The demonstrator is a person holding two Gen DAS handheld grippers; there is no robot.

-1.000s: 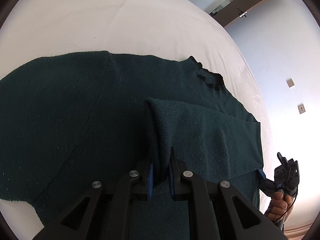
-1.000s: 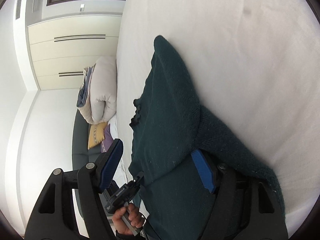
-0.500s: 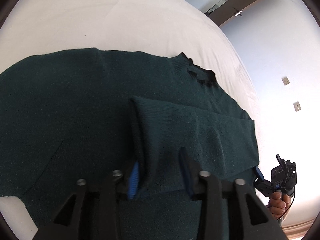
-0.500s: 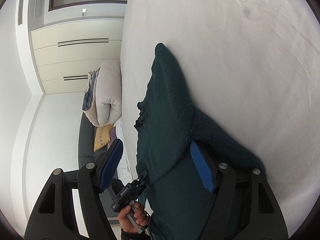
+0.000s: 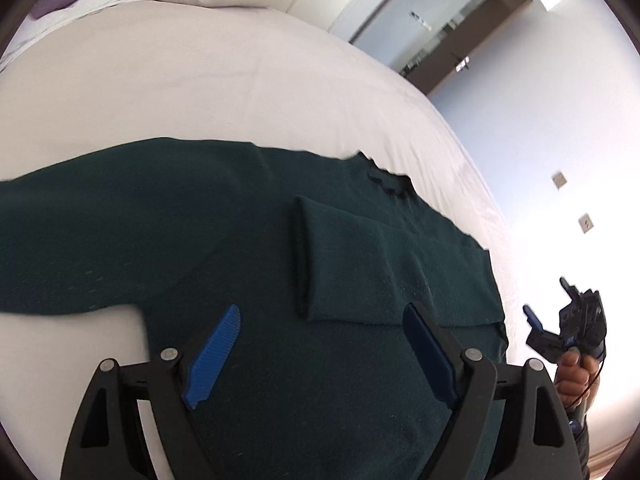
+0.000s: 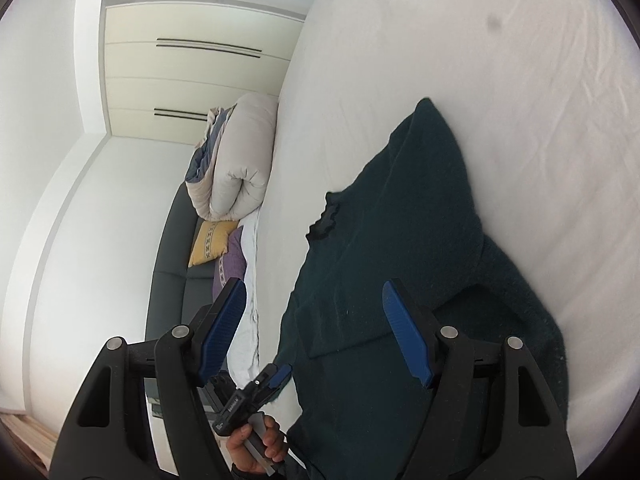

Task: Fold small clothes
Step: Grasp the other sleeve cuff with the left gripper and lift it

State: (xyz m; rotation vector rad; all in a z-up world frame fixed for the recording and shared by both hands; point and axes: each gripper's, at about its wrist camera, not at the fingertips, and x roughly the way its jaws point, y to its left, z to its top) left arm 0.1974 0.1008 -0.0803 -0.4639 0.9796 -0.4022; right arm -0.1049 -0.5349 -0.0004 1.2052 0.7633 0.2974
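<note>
Nearest us, our left gripper (image 5: 320, 354) has just been opening and hovers wide and empty above a dark green sweater (image 5: 168, 240). Our right gripper (image 6: 316, 332) is open too. The sweater lies flat on the white bed (image 5: 200, 88), one sleeve (image 5: 380, 276) folded across it.

bedroom, white bed (image 6: 500, 92), wardrobe (image 6: 192, 64), duvet (image 6: 236, 160)

My bed (image 5: 200, 92) is spread with a white, faintly creased sheet. A dark green sweater (image 5: 160, 240) lies flat on it, one sleeve folded across its body. A rolled duvet (image 6: 240, 160) sits at the bed's far end.
</note>
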